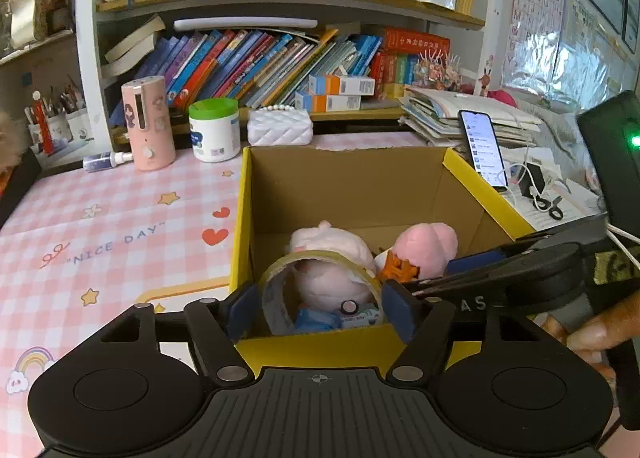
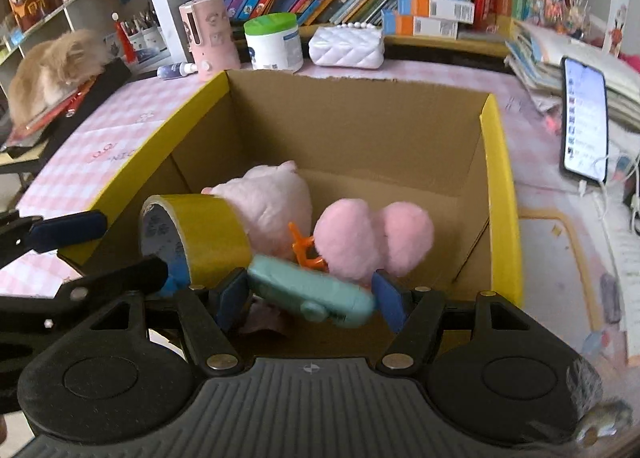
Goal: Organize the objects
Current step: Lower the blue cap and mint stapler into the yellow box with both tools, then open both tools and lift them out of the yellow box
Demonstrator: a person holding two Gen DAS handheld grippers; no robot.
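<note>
A yellow-edged cardboard box (image 1: 472, 174) (image 2: 496, 178) stands open on the table. Inside lie a pale pink plush (image 1: 332, 258) (image 2: 272, 202) and a darker pink plush (image 1: 424, 246) (image 2: 372, 238) with orange feet. A roll of yellowish tape (image 1: 320, 258) (image 2: 208, 234) stands on edge against the pale plush. My left gripper (image 1: 320, 310) is open over the near wall, its pads on either side of the roll without pressing it. My right gripper (image 2: 310, 296) is shut on a mint-green oblong gadget (image 2: 312, 294), held across the box's near right. Its fingers (image 1: 472, 262) reach in from the right.
A lit phone (image 1: 482, 146) (image 2: 586, 122) leans on a paper stack at the right, cables beside it. Behind the box stand a pink cylinder (image 1: 148, 122), a green-lidded jar (image 1: 214, 130) and a white quilted purse (image 1: 280, 126), then bookshelves. A tan furry shape (image 2: 56, 66) lies far left.
</note>
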